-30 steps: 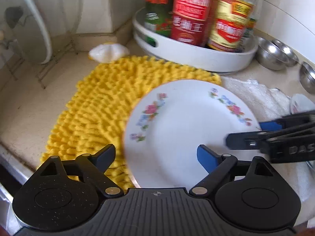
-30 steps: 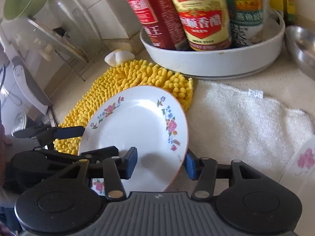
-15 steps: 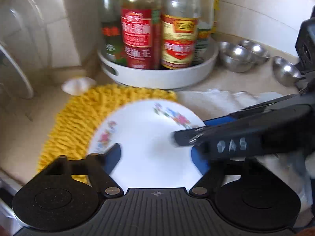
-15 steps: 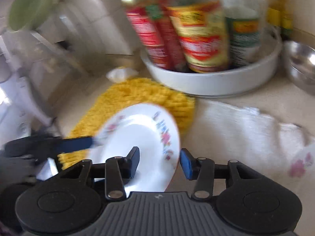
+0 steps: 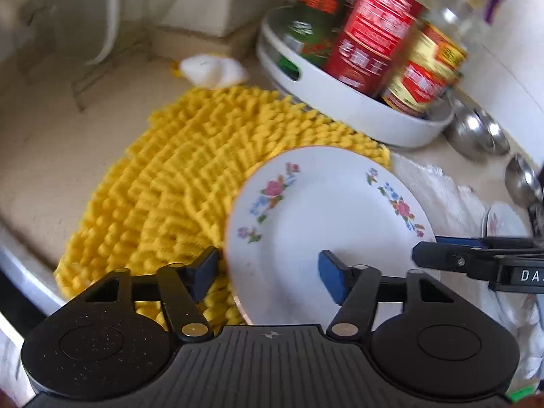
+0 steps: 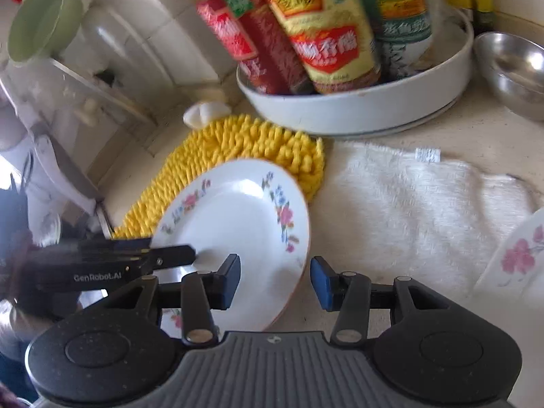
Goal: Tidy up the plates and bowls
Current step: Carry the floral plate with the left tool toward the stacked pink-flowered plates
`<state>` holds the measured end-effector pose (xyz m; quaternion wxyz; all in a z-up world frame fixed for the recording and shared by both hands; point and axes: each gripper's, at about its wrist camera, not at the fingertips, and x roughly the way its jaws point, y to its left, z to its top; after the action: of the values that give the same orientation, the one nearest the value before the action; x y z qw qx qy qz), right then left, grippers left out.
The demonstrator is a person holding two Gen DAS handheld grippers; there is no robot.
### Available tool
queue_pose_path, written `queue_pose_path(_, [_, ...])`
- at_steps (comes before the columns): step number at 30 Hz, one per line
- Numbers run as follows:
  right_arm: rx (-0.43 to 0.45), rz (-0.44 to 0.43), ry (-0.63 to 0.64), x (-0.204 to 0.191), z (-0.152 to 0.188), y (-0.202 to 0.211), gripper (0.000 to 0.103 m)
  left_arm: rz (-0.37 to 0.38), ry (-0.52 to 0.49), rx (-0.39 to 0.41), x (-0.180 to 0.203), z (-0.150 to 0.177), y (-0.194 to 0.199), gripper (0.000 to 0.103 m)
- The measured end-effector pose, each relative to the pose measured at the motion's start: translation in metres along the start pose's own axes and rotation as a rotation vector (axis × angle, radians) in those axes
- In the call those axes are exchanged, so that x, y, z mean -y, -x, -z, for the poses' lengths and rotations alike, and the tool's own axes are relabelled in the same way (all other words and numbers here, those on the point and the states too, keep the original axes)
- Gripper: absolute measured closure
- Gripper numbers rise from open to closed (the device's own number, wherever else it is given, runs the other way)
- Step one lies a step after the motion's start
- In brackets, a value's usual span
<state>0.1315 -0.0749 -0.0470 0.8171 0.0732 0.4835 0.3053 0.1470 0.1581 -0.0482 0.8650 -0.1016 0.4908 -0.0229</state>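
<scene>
A white plate with a flower rim (image 5: 326, 217) lies partly on a yellow chenille mat (image 5: 176, 183); it also shows in the right wrist view (image 6: 238, 221). My left gripper (image 5: 268, 272) is open, its jaws straddling the plate's left rim. My right gripper (image 6: 275, 280) is open, its jaws straddling the plate's right rim. Each gripper shows in the other's view, reaching over the plate from the side. A second flowered dish (image 6: 513, 261) sits at the far right.
A white round tray (image 6: 367, 108) of sauce bottles stands behind the mat. Steel bowls (image 6: 513, 68) sit to its right. A white towel (image 6: 414, 200) lies right of the plate. A dish rack with a green bowl (image 6: 40, 20) stands at the left.
Both cameras swung about: the left gripper moved towards the right gripper and back. The plate stays straddled by both open grippers, at about the same spot on the mat.
</scene>
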Motion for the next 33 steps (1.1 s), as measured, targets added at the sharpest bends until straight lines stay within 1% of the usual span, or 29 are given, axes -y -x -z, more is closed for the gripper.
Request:
queue_pose_path(2, [-0.015, -0.005, -0.013, 0.002, 0.002, -0.005, 0.039, 0.022, -0.002, 0.007, 0.000, -0.001, 0.000, 0.029])
queue_pose_path(6, [-0.015, -0.015, -0.039, 0.007, 0.002, -0.004, 0.040, 0.067, 0.000, 0.033, 0.002, -0.005, 0.009, 0.029])
queue_pose_path(9, [-0.017, -0.018, -0.044, 0.009, 0.001, -0.004, 0.040, 0.064, -0.051, 0.056, 0.007, -0.007, 0.010, 0.028])
queue_pose_path(11, [-0.013, -0.024, -0.041, 0.008, 0.002, -0.004, 0.040, 0.067, -0.046, 0.031, 0.004, -0.008, 0.002, 0.029])
queue_pose_path(13, [-0.001, -0.038, -0.045, 0.009, 0.003, -0.005, 0.040, 0.070, -0.042, 0.026, 0.004, -0.005, -0.004, 0.025])
queue_pose_path(14, [0.004, -0.044, -0.050, 0.009, 0.003, -0.005, 0.040, 0.070, -0.055, 0.027, 0.006, -0.003, -0.005, 0.022])
queue_pose_path(17, [0.011, -0.056, -0.057, 0.011, 0.004, -0.004, 0.040, 0.051, -0.089, 0.031, 0.011, -0.001, -0.010, 0.021])
queue_pose_path(19, [0.005, -0.030, -0.031, 0.006, 0.004, -0.003, 0.042, 0.049, -0.073, 0.029, 0.011, -0.003, -0.009, 0.023])
queue_pose_path(20, [0.003, -0.016, -0.024, 0.004, 0.003, -0.003, 0.042, 0.045, -0.067, 0.025, 0.011, -0.004, -0.008, 0.026])
queue_pose_path(23, [-0.002, 0.008, -0.008, 0.003, 0.003, -0.002, 0.042, 0.048, -0.064, 0.029, 0.012, -0.005, -0.003, 0.030])
queue_pose_path(26, [0.003, 0.016, 0.002, 0.002, 0.004, 0.004, 0.042, 0.040, -0.079, 0.056, 0.019, -0.005, 0.005, 0.030])
queue_pose_path(30, [0.032, 0.012, -0.010, 0.006, 0.003, 0.015, 0.042, 0.054, -0.090, 0.083, 0.025, -0.009, 0.014, 0.030])
queue_pose_path(33, [0.041, 0.029, -0.018, 0.010, 0.003, 0.019, 0.042, 0.061, -0.107, 0.059, 0.032, -0.007, 0.008, 0.030])
